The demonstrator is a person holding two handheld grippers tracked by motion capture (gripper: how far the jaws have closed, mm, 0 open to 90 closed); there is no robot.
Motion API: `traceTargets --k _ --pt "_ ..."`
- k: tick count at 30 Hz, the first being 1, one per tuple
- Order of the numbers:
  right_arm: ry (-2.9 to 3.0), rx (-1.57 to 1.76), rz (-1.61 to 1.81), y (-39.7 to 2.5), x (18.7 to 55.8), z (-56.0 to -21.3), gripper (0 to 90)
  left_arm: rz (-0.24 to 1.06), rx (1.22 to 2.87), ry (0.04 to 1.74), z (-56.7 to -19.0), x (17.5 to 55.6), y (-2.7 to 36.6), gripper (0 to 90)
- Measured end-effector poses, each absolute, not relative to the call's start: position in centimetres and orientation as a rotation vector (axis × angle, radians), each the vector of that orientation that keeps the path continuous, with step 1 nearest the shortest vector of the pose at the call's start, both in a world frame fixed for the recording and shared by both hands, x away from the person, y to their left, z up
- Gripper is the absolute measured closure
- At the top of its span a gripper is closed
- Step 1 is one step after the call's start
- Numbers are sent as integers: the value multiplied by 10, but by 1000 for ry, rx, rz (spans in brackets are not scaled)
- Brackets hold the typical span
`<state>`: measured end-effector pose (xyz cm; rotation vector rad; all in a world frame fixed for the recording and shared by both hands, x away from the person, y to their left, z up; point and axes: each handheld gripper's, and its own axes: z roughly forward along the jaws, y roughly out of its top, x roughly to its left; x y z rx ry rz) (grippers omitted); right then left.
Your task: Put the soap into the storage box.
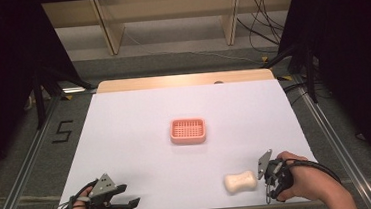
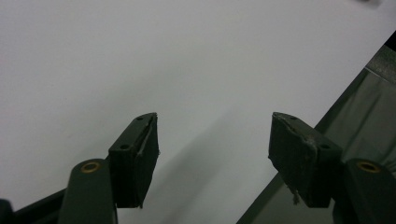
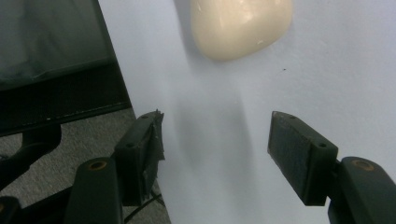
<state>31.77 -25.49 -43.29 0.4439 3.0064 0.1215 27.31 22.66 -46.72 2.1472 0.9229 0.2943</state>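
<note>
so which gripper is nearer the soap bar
Right. The right gripper sits just beside the soap bar, fingers open toward it. The left gripper is far across the table's near edge.

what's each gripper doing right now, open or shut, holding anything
left gripper: open, holding nothing.
right gripper: open, holding nothing, soap bar just ahead.

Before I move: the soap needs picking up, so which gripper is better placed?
Right. The right gripper sits open just beside the soap, jaws aimed at it. The left gripper is open too, but far off at the table's near-left corner.
</note>
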Motion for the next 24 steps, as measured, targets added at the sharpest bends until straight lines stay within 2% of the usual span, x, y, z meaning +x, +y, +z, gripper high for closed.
traceTargets --k 1,12,13,17,22,24 --pt "3010 429 119 -254 318 -432 364 260 2120 947 -468 271 225 329" --pt "3031 331 80 -237 330 -422 348 298 2137 907 -465 271 230 331" --pt "3031 346 70 -235 330 -421 342 262 2102 938 -466 268 227 331" --pt "3032 318 48 -221 336 -417 328 256 2103 945 -466 269 227 331" --pt "3064 180 20 -210 342 -420 331 286 2135 913 -466 271 229 332" --pt "3071 236 -6 -205 341 -421 331 286 2136 912 -466 271 229 331"
